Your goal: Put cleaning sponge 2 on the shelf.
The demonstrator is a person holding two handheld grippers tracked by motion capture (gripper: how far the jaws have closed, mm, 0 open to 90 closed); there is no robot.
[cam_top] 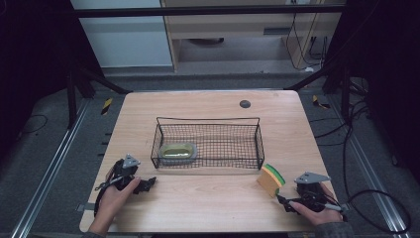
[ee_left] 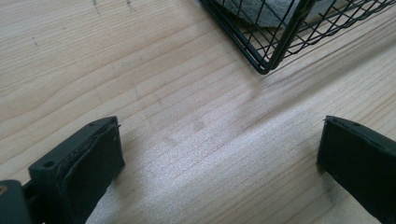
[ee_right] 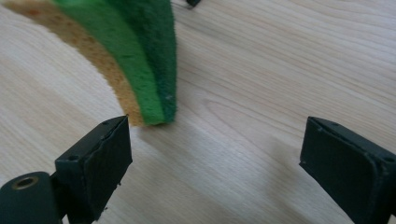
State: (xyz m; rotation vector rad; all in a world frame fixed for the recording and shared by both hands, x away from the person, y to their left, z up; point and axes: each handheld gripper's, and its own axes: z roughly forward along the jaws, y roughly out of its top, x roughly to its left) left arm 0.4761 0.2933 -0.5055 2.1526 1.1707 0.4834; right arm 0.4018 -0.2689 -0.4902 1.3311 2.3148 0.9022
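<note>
The right gripper [ee_right: 215, 158] sits low over the wooden table [ee_right: 261, 84], its two black jaws spread wide with bare wood between them. Just ahead of its near-left jaw stands the sponge [ee_right: 140, 60]: a curved slab on edge, tan-yellow foam on one side, a bright green layer and a darker green scouring face on the other. Its lower corner ends close to that jaw without touching it. In the high view the sponge [cam_top: 271, 179] leans just beyond the right gripper [cam_top: 289, 202], near the corner of the black wire basket [cam_top: 210, 141]. The left gripper [ee_left: 219, 154] also gapes wide over bare wood, the basket's corner ahead of it.
</note>
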